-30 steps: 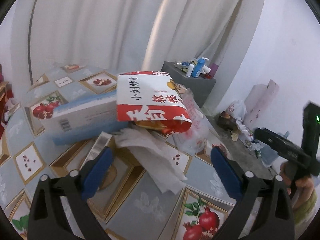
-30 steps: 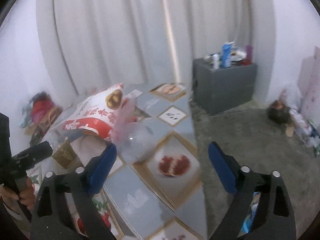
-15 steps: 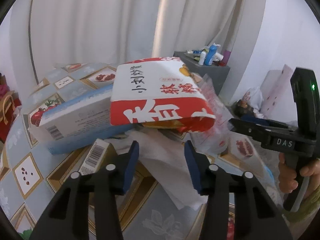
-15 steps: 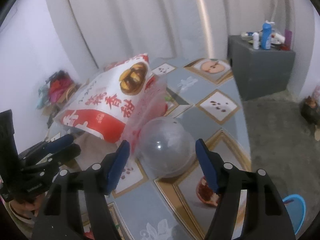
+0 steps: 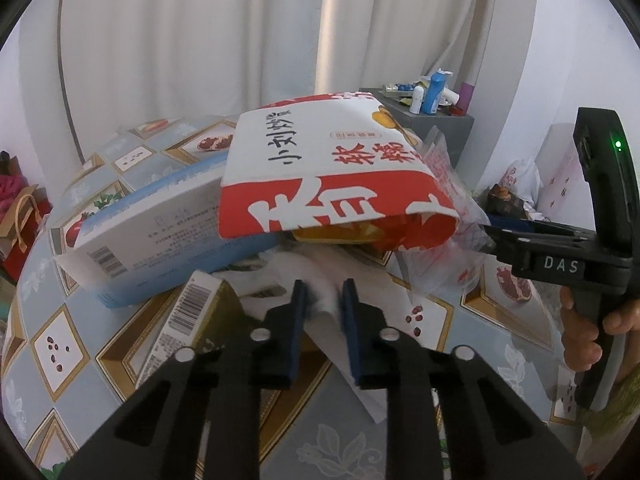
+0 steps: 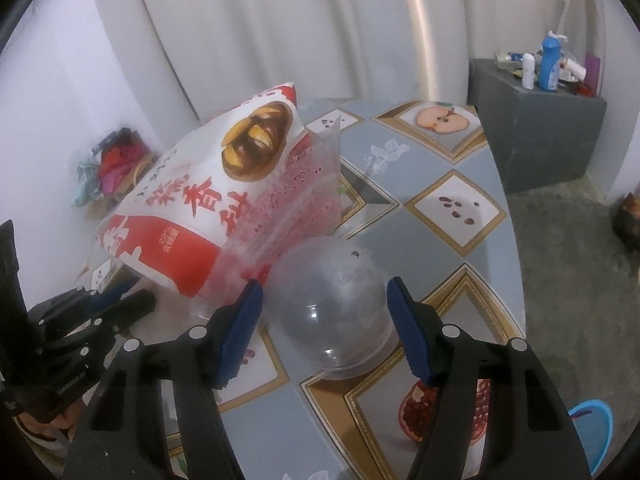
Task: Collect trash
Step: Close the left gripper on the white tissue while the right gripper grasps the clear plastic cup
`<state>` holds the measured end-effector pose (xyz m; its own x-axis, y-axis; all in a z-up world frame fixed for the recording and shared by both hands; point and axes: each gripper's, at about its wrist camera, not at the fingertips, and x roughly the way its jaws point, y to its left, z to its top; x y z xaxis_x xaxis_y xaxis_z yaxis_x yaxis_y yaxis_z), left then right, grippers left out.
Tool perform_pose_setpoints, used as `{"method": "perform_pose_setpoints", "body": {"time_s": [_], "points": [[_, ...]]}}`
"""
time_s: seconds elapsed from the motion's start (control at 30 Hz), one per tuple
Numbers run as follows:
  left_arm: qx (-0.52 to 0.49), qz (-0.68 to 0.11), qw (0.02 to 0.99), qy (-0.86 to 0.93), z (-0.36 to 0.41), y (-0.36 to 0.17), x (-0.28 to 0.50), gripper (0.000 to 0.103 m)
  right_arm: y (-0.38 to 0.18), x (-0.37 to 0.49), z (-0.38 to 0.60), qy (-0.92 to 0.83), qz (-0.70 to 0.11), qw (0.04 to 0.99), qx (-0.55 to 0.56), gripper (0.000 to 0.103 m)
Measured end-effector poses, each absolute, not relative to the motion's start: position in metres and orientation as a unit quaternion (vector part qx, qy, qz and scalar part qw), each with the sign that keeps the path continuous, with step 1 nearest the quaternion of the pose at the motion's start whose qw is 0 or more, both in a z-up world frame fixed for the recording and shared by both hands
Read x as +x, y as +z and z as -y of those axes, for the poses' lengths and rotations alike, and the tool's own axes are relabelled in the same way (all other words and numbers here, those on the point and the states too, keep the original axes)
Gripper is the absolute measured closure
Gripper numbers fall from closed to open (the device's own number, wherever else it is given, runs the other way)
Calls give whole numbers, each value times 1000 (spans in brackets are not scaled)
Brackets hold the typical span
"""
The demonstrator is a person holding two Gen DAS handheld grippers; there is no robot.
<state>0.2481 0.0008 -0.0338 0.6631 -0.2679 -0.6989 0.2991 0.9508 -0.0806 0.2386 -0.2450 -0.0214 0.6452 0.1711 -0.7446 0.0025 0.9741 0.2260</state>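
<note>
A pile of trash lies on the round patterned table [image 5: 472, 344]. My left gripper [image 5: 323, 300] is shut on a crumpled white tissue [image 5: 325, 276] under a red-and-white snack bag [image 5: 332, 176]. The bag leans on a blue-and-white carton [image 5: 160, 232]. A small barcoded box [image 5: 188, 316] lies left of the fingers. My right gripper [image 6: 324, 312] is open, with its blue fingers on either side of a clear plastic dome lid [image 6: 332, 304]. The snack bag [image 6: 208, 192] and a clear printed plastic bag [image 6: 296, 196] sit just behind the dome.
A grey cabinet [image 6: 536, 120] with bottles stands at the back right by white curtains. A blue object [image 6: 592, 436] lies on the floor off the table's right edge. Coloured bags [image 6: 116, 160] sit on the floor at the left. The right gripper's body [image 5: 592, 240] is at the right.
My left gripper moved in and closed from wide open onto the tissue. My right gripper moved forward and narrowed around the clear dome.
</note>
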Motion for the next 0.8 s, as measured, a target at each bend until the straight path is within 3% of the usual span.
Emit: {"method": "perform_pose_setpoints", "body": {"time_s": [0.3, 0.8], "points": [[21, -377, 913, -154, 0, -35, 248, 96, -25, 244, 248, 49, -423, 899, 104, 40], [15, -358, 919, -161, -3, -23, 238, 98, -18, 231, 248, 30, -419, 901, 106, 43]]}}
